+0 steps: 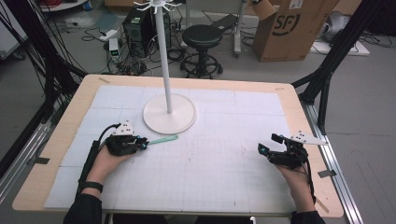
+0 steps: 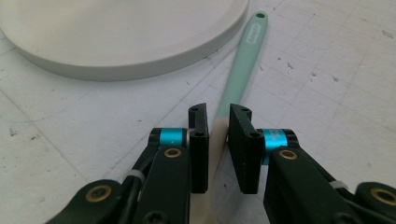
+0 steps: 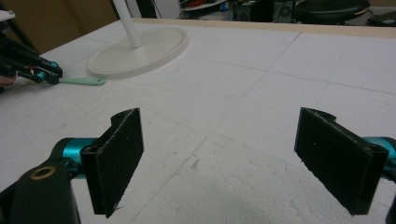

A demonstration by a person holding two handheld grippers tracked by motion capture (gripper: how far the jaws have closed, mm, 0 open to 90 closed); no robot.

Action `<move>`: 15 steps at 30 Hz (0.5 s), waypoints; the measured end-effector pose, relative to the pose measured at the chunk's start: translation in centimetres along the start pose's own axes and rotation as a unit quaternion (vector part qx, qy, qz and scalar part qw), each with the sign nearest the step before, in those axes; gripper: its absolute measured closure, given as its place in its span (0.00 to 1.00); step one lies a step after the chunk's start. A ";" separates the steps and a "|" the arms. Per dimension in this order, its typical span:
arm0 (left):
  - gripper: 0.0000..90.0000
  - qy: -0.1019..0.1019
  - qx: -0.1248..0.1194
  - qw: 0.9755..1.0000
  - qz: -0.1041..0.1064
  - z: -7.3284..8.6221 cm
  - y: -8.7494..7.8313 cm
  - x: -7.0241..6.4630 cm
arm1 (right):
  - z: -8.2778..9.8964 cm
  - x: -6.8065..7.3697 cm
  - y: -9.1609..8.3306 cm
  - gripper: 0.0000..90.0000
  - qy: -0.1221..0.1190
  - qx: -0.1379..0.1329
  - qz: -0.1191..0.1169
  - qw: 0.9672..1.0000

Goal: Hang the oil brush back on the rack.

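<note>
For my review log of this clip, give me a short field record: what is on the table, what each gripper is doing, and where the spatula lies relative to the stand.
surface: white gridded mat on a wooden table
stand: white pole stand with a round base, far-centre of the mat
item in hand: mint-green spatula, lying flat, handle end with its hole close to the base rim
left gripper: jaws closed on the pale end of the spatula
right gripper: jaws wide open, nothing between them, over bare mat
contact spatula/base: cannot tell

Left gripper: black jaws with flat rectangular pads, cyan collars, brass-coloured screws, white cable tie. Right gripper: same build. Each carries a grey triangular plate and black cable. Person wears dark sleeves and a black left wristband.
</note>
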State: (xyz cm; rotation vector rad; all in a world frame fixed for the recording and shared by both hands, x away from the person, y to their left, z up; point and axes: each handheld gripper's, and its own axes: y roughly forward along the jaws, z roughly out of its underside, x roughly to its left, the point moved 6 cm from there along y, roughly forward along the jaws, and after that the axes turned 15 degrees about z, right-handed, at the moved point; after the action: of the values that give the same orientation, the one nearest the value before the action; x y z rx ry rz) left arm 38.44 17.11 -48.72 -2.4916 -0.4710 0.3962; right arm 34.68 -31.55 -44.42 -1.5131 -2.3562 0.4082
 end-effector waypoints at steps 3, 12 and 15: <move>0.88 0.003 0.001 1.000 -0.002 0.0 0.0 -0.1 | 0.0 0.0 0.0 0.17 0.000 0.001 -0.001 1.000; 0.91 0.026 0.015 0.999 0.012 -0.1 0.1 -0.9 | -0.1 -0.1 -0.1 0.17 0.004 -0.004 -0.003 1.000; 0.91 0.025 0.016 0.999 0.020 -0.1 0.1 -1.1 | -0.1 0.0 -0.1 0.17 0.004 -0.004 -0.004 1.000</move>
State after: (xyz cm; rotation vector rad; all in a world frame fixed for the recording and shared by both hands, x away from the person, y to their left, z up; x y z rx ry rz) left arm 37.53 16.59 -48.53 -2.4763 -0.3929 0.3522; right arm 34.65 -31.63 -44.28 -1.5069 -2.3600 0.3909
